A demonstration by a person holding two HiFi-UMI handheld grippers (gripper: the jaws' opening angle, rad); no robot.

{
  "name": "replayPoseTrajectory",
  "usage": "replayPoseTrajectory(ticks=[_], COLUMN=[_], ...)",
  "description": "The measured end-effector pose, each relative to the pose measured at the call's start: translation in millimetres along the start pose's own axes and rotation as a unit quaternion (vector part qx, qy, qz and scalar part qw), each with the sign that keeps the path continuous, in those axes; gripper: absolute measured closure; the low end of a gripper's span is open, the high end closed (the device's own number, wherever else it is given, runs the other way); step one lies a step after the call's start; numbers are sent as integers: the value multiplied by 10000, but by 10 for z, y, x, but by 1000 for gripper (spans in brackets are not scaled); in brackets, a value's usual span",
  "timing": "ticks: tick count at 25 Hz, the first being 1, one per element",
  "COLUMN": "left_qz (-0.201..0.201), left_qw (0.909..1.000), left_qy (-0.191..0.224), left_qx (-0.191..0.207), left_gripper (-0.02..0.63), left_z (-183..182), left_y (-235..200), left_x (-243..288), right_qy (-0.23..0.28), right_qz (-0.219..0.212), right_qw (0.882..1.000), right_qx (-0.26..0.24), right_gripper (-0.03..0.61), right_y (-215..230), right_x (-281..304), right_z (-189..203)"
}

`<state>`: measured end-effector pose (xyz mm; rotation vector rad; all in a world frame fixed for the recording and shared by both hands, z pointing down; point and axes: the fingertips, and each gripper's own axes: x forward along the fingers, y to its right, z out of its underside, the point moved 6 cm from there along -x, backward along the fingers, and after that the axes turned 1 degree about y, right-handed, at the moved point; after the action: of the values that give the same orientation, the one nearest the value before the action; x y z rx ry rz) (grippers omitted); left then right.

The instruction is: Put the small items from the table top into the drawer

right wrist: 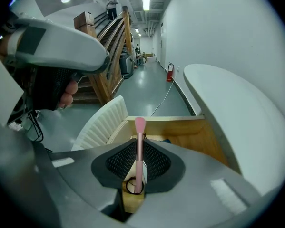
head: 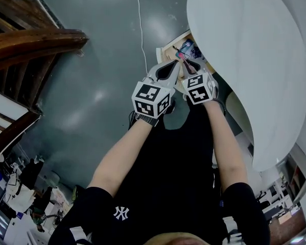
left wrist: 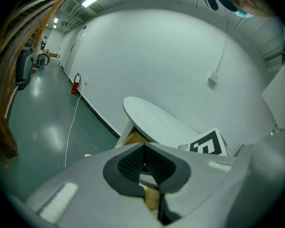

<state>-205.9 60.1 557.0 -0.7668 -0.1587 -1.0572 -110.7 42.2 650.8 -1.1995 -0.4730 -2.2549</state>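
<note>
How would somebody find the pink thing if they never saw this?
Find the big white round table, then the open wooden drawer under its edge. By that drawer, the right gripper pinches a thin pink stick. It is the only pink thing there, with a flat rounded tip poking out past the dark pads.

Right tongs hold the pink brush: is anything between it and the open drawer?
Nothing visible does. The pink brush, clamped in the right tongs, points straight at the open wooden drawer; the white table top lies off to the right.
</note>
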Motion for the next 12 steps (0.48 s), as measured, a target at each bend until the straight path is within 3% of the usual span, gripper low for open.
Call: replayPoseTrajectory(ticks=[12], left_qz=[-93], left_qw=[9999], left_qy=[9], left_qx=[66], left_gripper=[614], left_z=[44], left_y=[-68], left_x=[59], right_qy=[-172], right_qz=[-177], right_qw=[9993], right_qx=[-294], right_gripper=[471], right_y=[29], right_x=[275], right_z=[117])
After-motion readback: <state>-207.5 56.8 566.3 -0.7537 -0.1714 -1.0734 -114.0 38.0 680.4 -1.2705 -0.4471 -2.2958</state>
